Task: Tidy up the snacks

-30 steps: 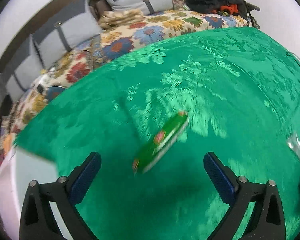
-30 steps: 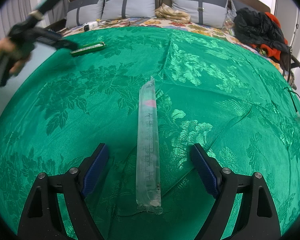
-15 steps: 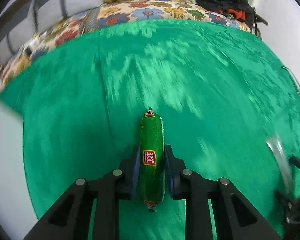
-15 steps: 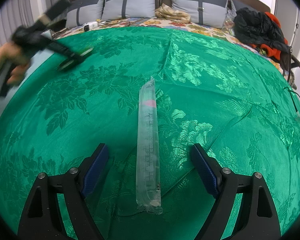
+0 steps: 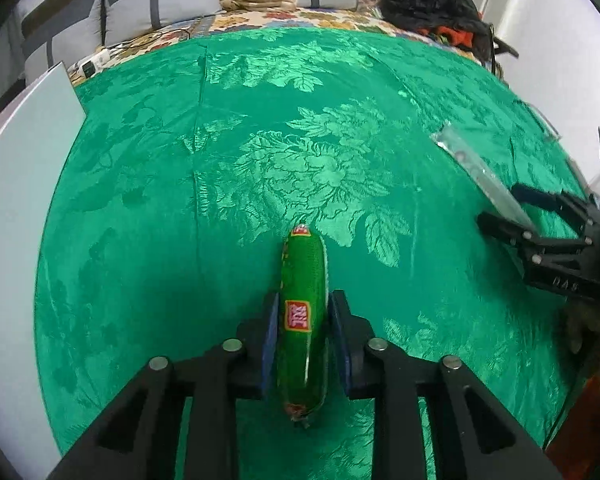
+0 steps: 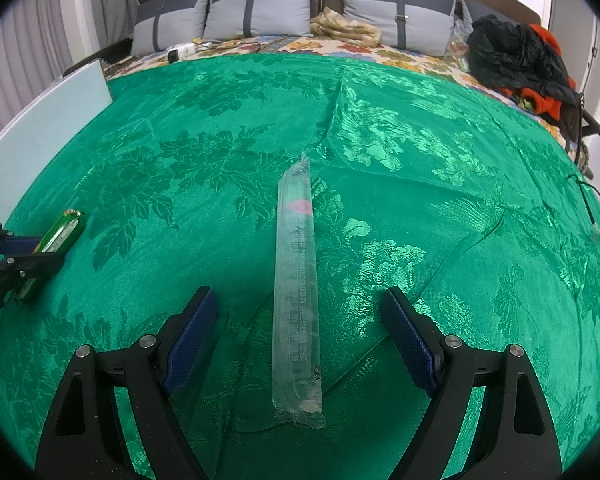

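Sorting looks barely begun. Only two snacks show on the green cloth (image 6: 420, 128) that covers the surface, and they lie well apart with no box, tray or pile in sight to gather them into.

The left tongs (image 5: 304, 302) are nearly closed on the sausage (image 5: 303, 276) in its green wrapper. The blue pads sit against both of its sides around the middle. The jaws have just been easing open a little, with the sausage between them. Its far end points away across the cloth, and whether it rests on the cloth or hangs just above I cannot tell.

The right tongs (image 6: 300, 296) stand wide open and hold nothing. They hover over the near half of the clear packet (image 6: 296, 264), one pad on either side and well clear of it. The packet lies flat, running from near to far, untouched.

What is left, as I judge it, is to set the sausage down beside the packet or take both to one spot.

Open cloth lies between the two snacks and beyond them, with nothing in the way. A white panel (image 5: 24, 184) borders the left edge, close to the left tongs. A raised crease runs through the cloth just right of the packet. A thin cable (image 6: 592, 204) lies at the far right edge. Past the far edge is the bed (image 6: 380, 50).
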The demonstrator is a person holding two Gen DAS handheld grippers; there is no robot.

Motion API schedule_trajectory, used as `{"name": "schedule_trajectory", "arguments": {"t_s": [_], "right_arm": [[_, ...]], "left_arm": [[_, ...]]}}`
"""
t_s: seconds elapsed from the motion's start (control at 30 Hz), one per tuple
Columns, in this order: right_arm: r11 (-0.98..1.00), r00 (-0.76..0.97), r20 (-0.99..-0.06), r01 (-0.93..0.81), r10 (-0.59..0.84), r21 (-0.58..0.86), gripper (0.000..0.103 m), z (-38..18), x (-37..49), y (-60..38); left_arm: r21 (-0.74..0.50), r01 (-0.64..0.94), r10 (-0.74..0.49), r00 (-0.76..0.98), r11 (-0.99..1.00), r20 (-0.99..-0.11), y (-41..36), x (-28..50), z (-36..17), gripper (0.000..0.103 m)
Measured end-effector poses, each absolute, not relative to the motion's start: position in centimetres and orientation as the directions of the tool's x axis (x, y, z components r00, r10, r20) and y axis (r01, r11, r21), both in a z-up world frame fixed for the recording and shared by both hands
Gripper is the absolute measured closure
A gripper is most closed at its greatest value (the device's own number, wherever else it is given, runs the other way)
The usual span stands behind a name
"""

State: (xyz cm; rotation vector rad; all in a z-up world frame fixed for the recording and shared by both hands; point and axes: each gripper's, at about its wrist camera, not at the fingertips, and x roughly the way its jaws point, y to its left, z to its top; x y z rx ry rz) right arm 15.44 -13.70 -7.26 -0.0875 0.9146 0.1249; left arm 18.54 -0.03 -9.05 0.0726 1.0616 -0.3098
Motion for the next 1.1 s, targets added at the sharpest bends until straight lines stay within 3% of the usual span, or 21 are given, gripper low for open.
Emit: {"name": "schedule_trajectory", "arguments": {"t_s": [0.13, 0.3, 0.37, 0.4, 0.43, 0.57, 0.6, 0.67, 0.73, 0.8, 0.9, 0.93, 1.0, 1.07, 1.1], "right_arm": [[0.989, 0.604, -0.794, -0.145, 0.070, -0.023, 0.016, -7.3, 15.5, -13.7], [0.989, 0.604, -0.794, -0.145, 0.070, -0.023, 0.016, -7.3, 15.5, -13.7], [0.989, 0.604, -0.794, -0.144, 0.069, -0.024, 0.016, -7.3, 15.5, -13.7], [0.989, 0.604, -0.794, -0.144, 0.068, -0.024, 0.016, -7.3, 15.5, -13.7], [0.989, 0.604, -0.794, -0.144, 0.068, -0.024, 0.016, -7.3, 15.5, -13.7], [0.986, 0.606, -0.785, -0.161, 0.133, 0.044, 0.015, -7.1, 15.4, -14.4], [0.979, 0.602, -0.776, -0.176, 0.190, 0.102, 0.015, -6.9, 15.3, -15.0], [0.922, 0.562, -0.737, -0.140, 0.375, 0.362, 0.019, -6.4, 15.6, -18.1], [0.872, 0.532, -0.731, -0.030, 0.427, 0.488, 0.019, -6.2, 16.2, -20.4], [0.875, 0.506, -0.756, 0.003, 0.416, 0.484, 0.023, -5.5, 17.0, -20.7], [0.931, 0.422, -0.834, -0.076, 0.355, 0.357, 0.023, -4.4, 19.0, -17.7], [0.946, 0.391, -0.862, -0.107, 0.323, 0.306, 0.026, -4.4, 19.8, -16.2], [0.970, 0.333, -0.913, -0.139, 0.235, 0.199, 0.050, -5.2, 21.2, -13.8], [0.986, 0.326, -0.935, -0.129, 0.139, 0.101, 0.083, -5.8, 21.7, -13.0], [0.988, 0.313, -0.942, -0.127, 0.124, 0.088, 0.083, -5.9, 22.0, -12.7]], "left_arm": [[-0.068, 0.257, -0.185, 0.464, 0.964, -0.866, 0.3, 18.7, -9.2, 0.037], [-0.026, 0.261, -0.155, 0.485, 0.965, -0.861, 0.3, 18.2, -9.6, 0.038], [0.002, 0.274, -0.140, 0.498, 0.962, -0.856, 0.0, 18.0, -9.6, 0.048], [0.000, 0.289, -0.153, 0.506, 0.957, -0.849, -0.2, 17.8, -9.4, 0.073], [0.006, 0.300, -0.154, 0.508, 0.954, -0.848, -0.4, 17.7, -9.3, 0.080], [-0.026, 0.278, -0.168, 0.502, 0.960, -0.848, -0.1, 17.3, -9.1, 0.080], [-0.040, 0.267, -0.175, 0.504, 0.963, -0.846, 0.1, 17.1, -9.0, 0.080], [-0.087, 0.242, -0.204, 0.512, 0.966, -0.834, 1.0, 16.1, -8.5, 0.081], [-0.118, 0.228, -0.223, 0.520, 0.966, -0.824, 1.6, 15.1, -8.1, 0.081], [-0.140, 0.223, -0.240, 0.522, 0.965, -0.818, 1.9, 14.1, -7.8, 0.081], [-0.174, 0.212, -0.262, 0.529, 0.962, -0.807, 2.5, 13.0, -7.0, 0.081], [-0.187, 0.207, -0.271, 0.534, 0.960, -0.801, 2.7, 12.7, -6.6, 0.080], [-0.218, 0.195, -0.291, 0.551, 0.956, -0.783, 3.4, 11.9, -5.4, 0.081], [-0.244, 0.185, -0.306, 0.574, 0.952, -0.760, 4.4, 11.2, -3.9, 0.081], [-0.255, 0.181, -0.312, 0.587, 0.950, -0.747, 4.9, 10.7, -3.0, 0.081]]}}
